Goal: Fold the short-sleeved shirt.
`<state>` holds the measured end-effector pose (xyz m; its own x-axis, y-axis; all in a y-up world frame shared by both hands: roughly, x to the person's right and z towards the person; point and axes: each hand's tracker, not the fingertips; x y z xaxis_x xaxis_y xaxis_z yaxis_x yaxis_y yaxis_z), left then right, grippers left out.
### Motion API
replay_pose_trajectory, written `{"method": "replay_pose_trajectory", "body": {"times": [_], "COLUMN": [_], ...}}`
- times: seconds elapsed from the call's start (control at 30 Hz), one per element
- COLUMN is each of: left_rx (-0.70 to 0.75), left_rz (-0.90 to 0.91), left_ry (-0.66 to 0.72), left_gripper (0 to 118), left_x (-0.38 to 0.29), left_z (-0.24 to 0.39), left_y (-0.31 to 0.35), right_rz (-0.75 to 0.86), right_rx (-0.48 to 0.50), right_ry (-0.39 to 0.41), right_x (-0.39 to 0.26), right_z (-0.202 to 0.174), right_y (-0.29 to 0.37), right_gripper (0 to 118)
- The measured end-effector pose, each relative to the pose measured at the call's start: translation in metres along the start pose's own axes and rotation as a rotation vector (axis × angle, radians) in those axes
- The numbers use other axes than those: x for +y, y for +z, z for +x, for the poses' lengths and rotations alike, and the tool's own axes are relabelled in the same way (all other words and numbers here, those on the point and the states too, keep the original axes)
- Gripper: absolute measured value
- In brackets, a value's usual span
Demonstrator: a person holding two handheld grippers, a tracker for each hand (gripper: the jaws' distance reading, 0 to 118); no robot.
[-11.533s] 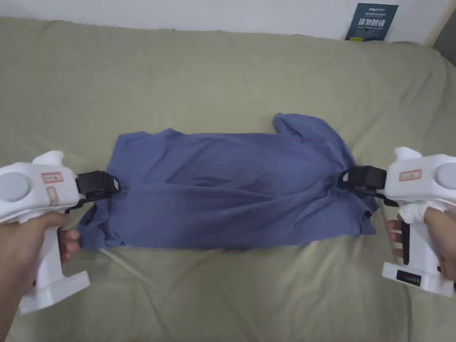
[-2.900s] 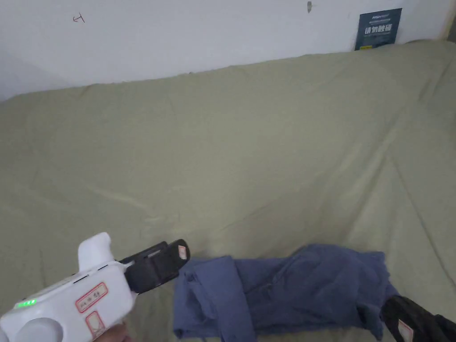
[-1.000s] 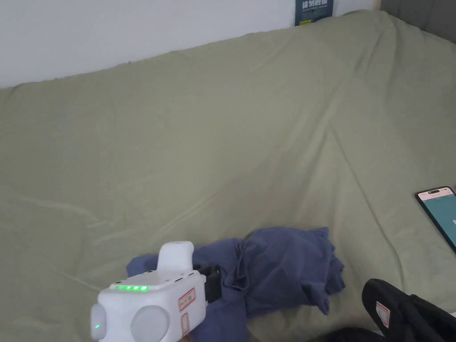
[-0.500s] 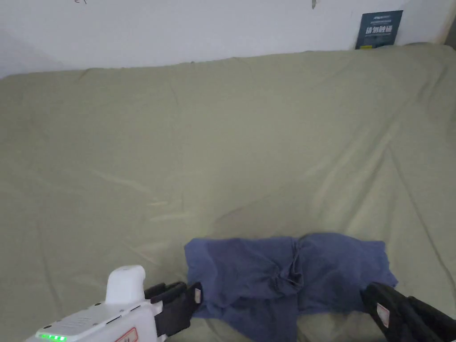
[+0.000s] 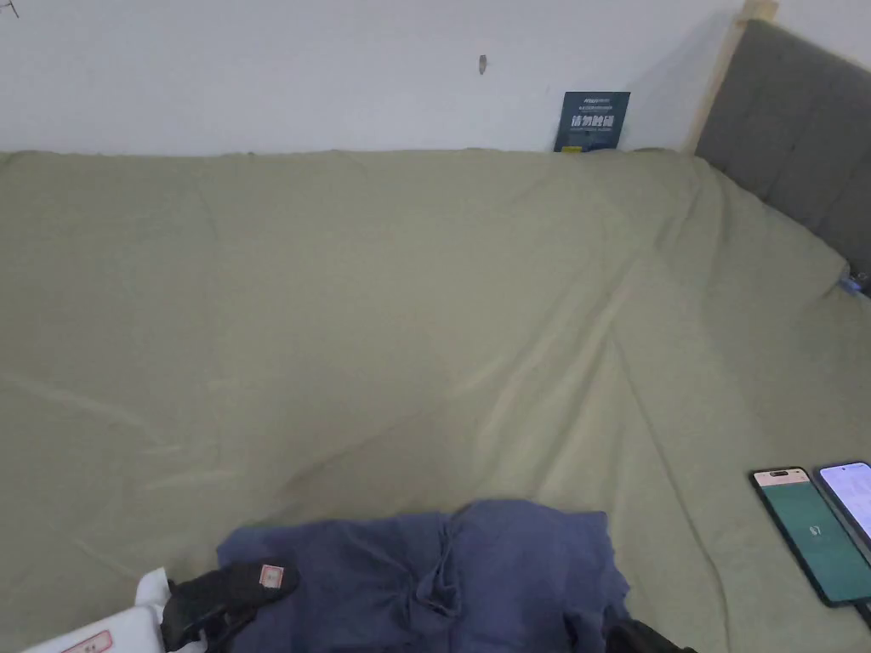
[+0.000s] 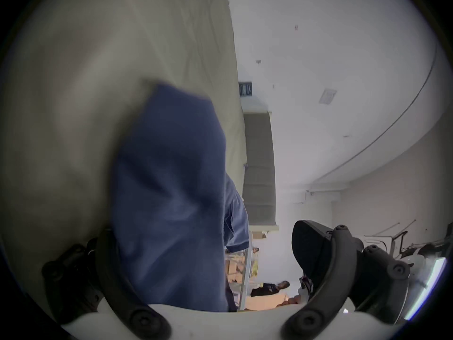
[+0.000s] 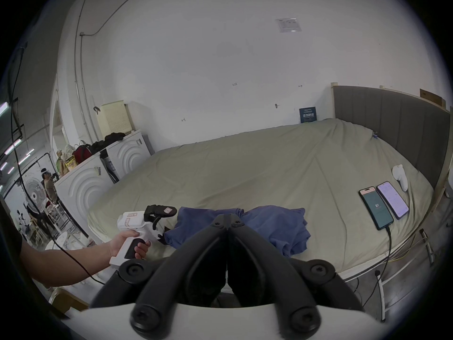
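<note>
Lying bunched on green sheet (image 5: 425, 281), blue shirt (image 5: 476, 570), left claw (image 5: 230, 595) open beside it

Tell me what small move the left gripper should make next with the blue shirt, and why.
Probably ease the left gripper back off the shirt. Its jaws stand apart with blue cloth lying between them in the left gripper view, not pinched. The shirt already lies as a compact, bunched bundle at the near edge of the bed, and the right gripper is shut and clear of it.

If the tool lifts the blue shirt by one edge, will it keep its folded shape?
Probably not. The blue shirt lies in soft, rumpled folds, so it looks floppy and would likely droop open. It seems thin and light, and unlikely to slide on the bedsheet.
</note>
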<state>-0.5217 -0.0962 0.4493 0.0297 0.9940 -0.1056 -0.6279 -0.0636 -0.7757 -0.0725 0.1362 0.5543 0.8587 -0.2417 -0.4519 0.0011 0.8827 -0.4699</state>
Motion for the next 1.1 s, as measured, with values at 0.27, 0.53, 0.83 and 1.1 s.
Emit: {"method": "replay_pose_trajectory", "body": {"times": [0.27,0.53,0.83,1.1], "left_rx": [0.300,0.476,0.717,0.757], "left_rz": [0.026,0.153,0.426,0.310], "left_ry": [-0.103,-0.223,-0.330,-0.597], "left_gripper": [15,14,13,13], "left_x": [-0.001,-0.014,0.013,-0.023], "left_z": [0.008,0.040,0.076,0.148], "left_y": [-0.016,0.028,0.173,0.090], "right_rz": [-0.024,-0.017,-0.020,-0.030], "right_rx": [0.001,0.021,0.077,0.116], "right_ry": [-0.028,-0.017,-0.001,0.016], "right_x": [-0.001,0.001,-0.001,-0.004], "right_z": [0.007,-0.001,-0.018,-0.027], "right_y": [-0.009,-0.010,-0.018,-0.022], "right_gripper": [0,0,0,0]}}
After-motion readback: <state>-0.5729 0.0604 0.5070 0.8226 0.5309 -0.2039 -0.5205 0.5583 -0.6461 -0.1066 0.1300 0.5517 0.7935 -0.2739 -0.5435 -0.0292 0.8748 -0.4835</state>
